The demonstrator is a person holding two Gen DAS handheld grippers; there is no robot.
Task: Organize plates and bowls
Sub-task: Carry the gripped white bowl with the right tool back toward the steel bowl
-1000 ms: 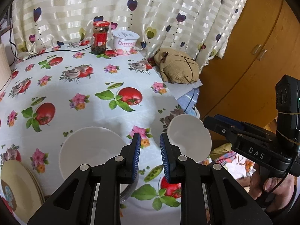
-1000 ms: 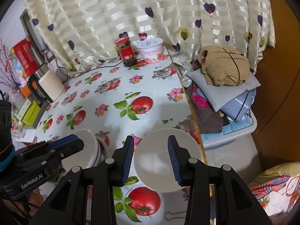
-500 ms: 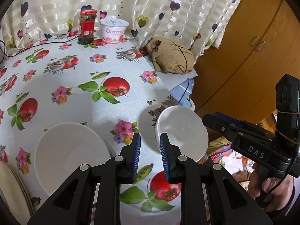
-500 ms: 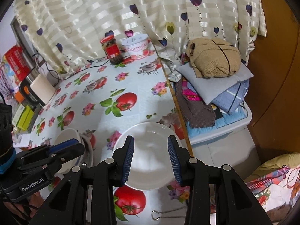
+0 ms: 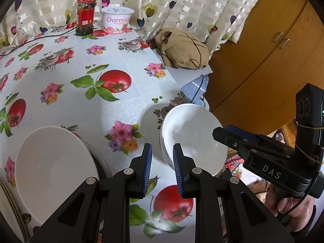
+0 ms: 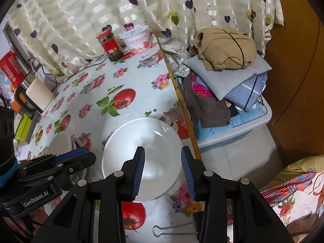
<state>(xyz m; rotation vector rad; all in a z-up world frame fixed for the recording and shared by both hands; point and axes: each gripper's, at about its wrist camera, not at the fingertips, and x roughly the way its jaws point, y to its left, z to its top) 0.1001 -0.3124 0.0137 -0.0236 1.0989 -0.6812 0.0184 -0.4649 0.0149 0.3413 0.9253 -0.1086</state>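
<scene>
A white bowl (image 5: 192,135) (image 6: 141,141) sits near the table's right edge; its left rim looks doubled, like two nested bowls. My right gripper (image 6: 163,151) hovers over this bowl, open, with nothing pinched. In the left wrist view the right gripper (image 5: 232,133) pokes in above the bowl's right rim. My left gripper (image 5: 162,147) stands open on a narrow gap just left of that bowl, holding nothing. A second white bowl (image 5: 52,162) (image 6: 60,141) rests on a grey plate further left. Beige plates (image 5: 6,198) lie at the far left edge.
At the back stand a red-lidded jar (image 5: 86,16) and a yoghurt tub (image 5: 117,22), with a black cable beside them. Folded clothes in a bin (image 6: 232,93) and a wooden cupboard (image 5: 273,50) lie past the right edge. A wire clip (image 6: 172,230) lies at the front.
Both grippers have come down and closer to the right-hand bowl, which now looks larger in both views. The gaps between the jaws are unchanged.
</scene>
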